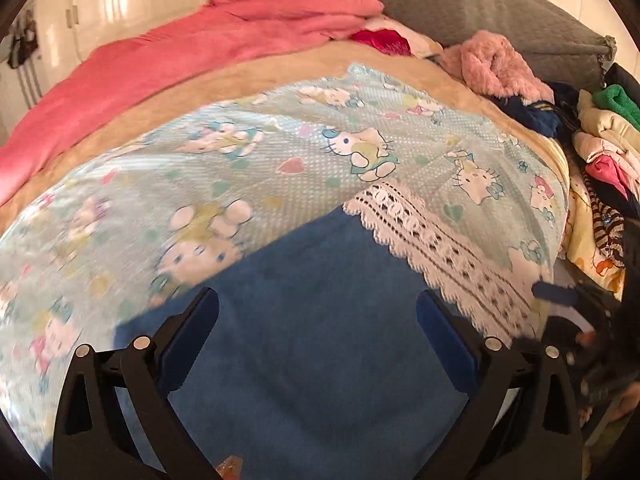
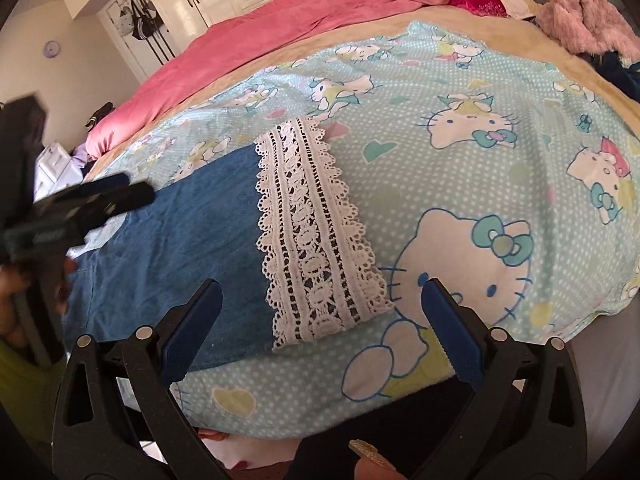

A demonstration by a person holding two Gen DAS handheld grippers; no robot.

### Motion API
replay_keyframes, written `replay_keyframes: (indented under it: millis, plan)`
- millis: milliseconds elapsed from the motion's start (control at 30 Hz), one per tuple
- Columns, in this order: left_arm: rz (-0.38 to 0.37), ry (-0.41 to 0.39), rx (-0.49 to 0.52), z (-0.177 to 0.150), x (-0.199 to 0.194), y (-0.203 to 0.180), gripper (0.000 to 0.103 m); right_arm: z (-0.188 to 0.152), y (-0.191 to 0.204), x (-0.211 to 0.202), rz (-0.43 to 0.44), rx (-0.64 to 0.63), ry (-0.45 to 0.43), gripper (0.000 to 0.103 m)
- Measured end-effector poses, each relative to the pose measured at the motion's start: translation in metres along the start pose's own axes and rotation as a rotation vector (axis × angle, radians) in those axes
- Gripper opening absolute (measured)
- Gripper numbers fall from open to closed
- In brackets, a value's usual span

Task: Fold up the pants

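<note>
Fingers (image 1: pixel 200 320) of the left gripper (image 1: pixel 318 312) and right gripper (image 2: pixel 322 304) are spread wide, holding nothing, above blue pants (image 2: pixel 176 240) with a white lace hem (image 2: pixel 316 240), lying flat on a cartoon-cat sheet (image 2: pixel 460 160) on the bed.

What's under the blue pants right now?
The pants, with their white lace cuff, lie flat on the cartoon-cat sheet, which spreads over a tan blanket. Whatever lies beneath the pants themselves is covered.
</note>
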State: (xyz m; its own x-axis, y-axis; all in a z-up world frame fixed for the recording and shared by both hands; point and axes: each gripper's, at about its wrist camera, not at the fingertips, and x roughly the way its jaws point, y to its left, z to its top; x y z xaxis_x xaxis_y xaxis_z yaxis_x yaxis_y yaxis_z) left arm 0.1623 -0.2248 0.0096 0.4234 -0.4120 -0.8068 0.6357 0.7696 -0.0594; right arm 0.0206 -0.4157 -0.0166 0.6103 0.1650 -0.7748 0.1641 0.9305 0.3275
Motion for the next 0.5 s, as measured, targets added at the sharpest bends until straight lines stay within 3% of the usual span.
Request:
replay_keyframes:
  millis: [233, 500]
  plan:
    - [-0.021, 0.108, 0.101, 0.03, 0.067, -0.011, 0.099, 0.004, 0.006, 0.018, 0.002, 0.005, 0.032, 0.094]
    - [-0.157, 0.124, 0.05, 0.044, 0.109, -0.003, 0.098, 0.004, 0.002, 0.023, 0.016, 0.045, 0.022, 0.094]
